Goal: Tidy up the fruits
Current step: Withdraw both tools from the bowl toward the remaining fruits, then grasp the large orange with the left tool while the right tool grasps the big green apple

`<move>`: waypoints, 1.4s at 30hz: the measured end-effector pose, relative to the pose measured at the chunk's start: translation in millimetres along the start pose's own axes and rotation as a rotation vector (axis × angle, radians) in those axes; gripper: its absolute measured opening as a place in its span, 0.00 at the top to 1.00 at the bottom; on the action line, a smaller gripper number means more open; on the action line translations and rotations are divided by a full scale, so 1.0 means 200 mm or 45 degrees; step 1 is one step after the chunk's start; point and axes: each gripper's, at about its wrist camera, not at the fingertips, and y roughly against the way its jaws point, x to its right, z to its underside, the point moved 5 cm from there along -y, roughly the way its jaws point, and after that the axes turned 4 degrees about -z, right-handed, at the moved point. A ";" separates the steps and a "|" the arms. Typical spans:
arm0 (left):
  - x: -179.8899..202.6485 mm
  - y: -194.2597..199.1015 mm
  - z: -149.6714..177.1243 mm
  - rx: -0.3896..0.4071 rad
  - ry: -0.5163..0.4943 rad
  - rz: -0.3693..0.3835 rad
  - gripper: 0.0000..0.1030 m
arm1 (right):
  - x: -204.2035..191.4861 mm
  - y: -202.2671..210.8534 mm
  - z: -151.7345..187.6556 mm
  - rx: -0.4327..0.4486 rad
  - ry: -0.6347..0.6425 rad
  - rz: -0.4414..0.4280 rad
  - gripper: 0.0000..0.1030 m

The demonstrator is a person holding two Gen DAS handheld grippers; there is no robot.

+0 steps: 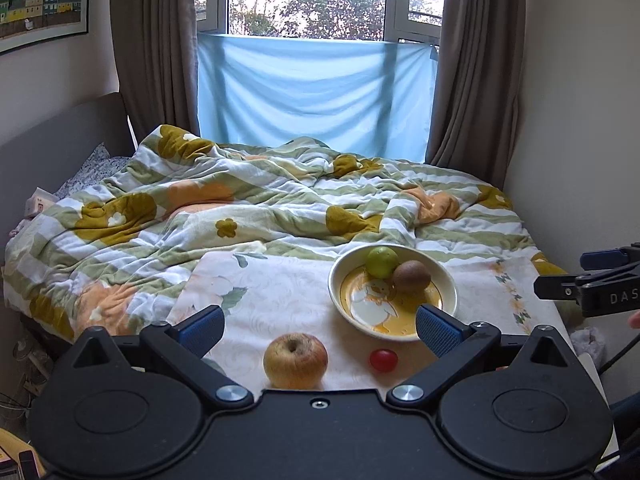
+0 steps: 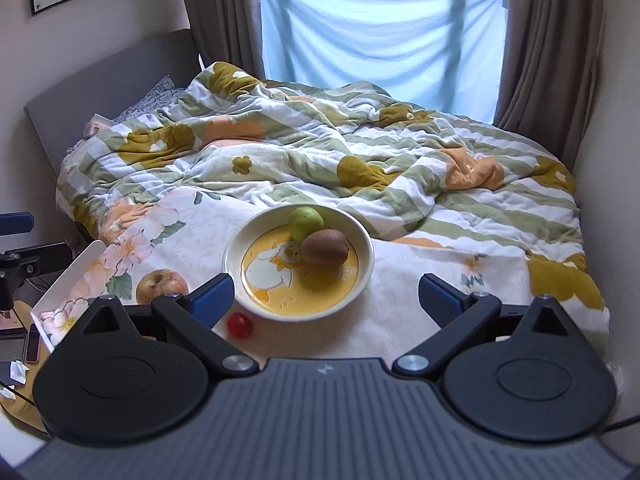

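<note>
The left gripper (image 1: 320,326) had its jaws wide open and held nothing. The apple (image 1: 295,360) sat right between them, close in front, not touched yet. A small red tomato (image 1: 383,360) lay just to the right of the apple, near the right jaw.

The right gripper (image 2: 326,296) also had its jaws wide open and empty. It hung over the near edge of the bowl (image 2: 240,248), with the tomato just by its left jaw.

The bowl stood a little farther back on the flowered cloth (image 1: 280,284) that covered the desk. Inside the bowl were a green fruit (image 1: 383,261) and a brown kiwi (image 1: 411,276), touching each other at the far side.

So it looked like two fruits were put away and two were left: the apple and the tomato. The apple seemed to be next, because the left jaws were around it. Behind it all was a bed with a rumpled quilt (image 1: 240,208).
</note>
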 end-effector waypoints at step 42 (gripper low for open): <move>-0.04 -0.55 0.72 -0.257 -0.084 0.069 0.28 | -0.36 -0.26 0.91 -0.136 -0.228 0.232 0.00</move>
